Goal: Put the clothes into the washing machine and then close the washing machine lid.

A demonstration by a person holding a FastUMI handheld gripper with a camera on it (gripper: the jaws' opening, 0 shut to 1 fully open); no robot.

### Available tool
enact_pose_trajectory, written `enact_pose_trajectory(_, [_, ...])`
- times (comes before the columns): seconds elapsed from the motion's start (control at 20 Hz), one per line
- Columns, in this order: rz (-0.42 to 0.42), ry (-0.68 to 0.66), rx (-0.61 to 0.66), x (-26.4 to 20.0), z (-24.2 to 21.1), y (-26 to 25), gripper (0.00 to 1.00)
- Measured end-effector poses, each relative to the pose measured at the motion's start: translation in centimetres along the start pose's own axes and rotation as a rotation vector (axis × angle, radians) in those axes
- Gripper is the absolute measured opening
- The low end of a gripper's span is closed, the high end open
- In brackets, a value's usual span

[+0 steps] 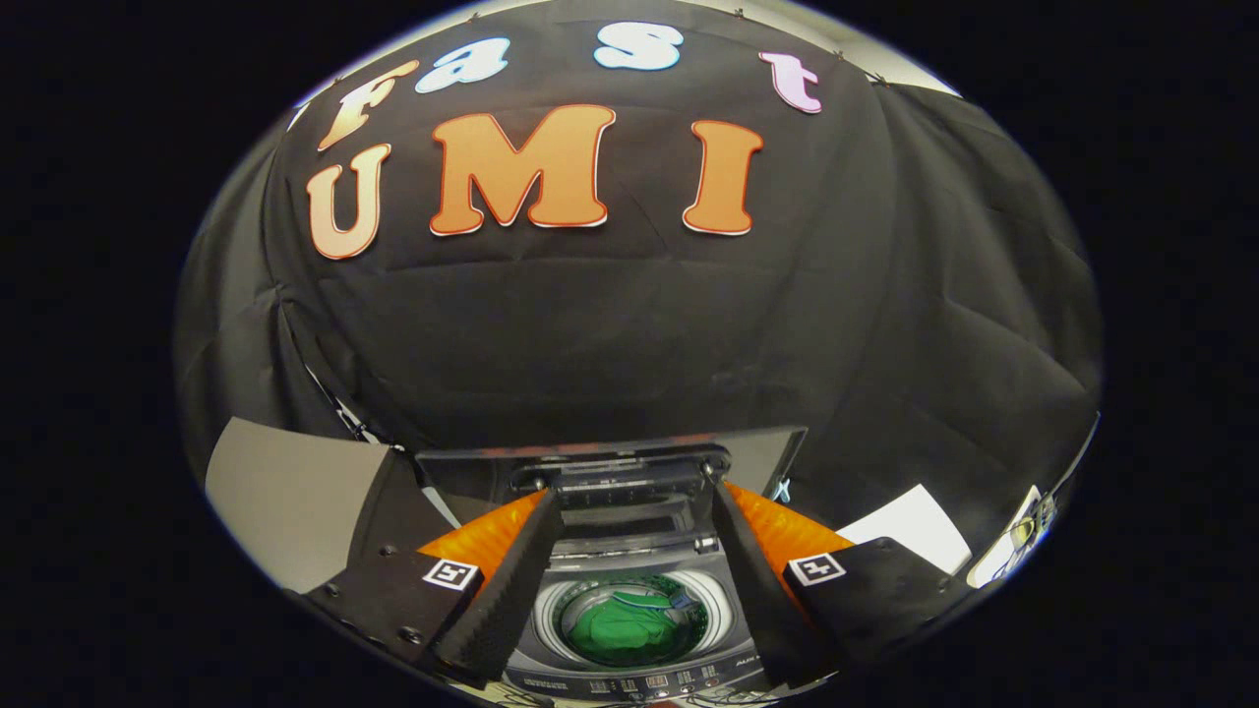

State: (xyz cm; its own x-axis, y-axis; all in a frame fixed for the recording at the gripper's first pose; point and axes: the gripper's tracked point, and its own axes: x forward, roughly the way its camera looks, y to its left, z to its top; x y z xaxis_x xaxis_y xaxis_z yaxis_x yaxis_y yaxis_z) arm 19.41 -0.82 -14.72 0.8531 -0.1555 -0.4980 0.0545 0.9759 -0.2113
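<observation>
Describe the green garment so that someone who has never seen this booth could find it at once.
Start at the grey top-loading washing machine standing before the black cloth wall, its lid raised upright at the back. Look down into its round drum, seen through the gap of the open gripper. The crumpled green garment lies at the bottom, the one bright green thing among grey and metal parts.

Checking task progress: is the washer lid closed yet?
No, the lid stands raised behind the drum, green clothes lie inside, and the open gripper holds nothing.
</observation>
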Motion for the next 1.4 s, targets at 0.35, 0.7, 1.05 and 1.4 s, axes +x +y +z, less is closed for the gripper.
enact_pose_trajectory(0.35, [0.002,-0.019,-0.02,5.3,2.7,0.6,0.99])
enact_pose_trajectory(0.7, [-0.011,0.004,-0.007,12.2,3.0,-0.4,1.0])
enact_pose_trajectory(1.05, [0.035,0.033,-0.002,14.8,2.1,1.3,0.99])
enact_pose_trajectory(1.4, [0.042,0.083,-0.002,15.3,0.0,2.1,1.0])
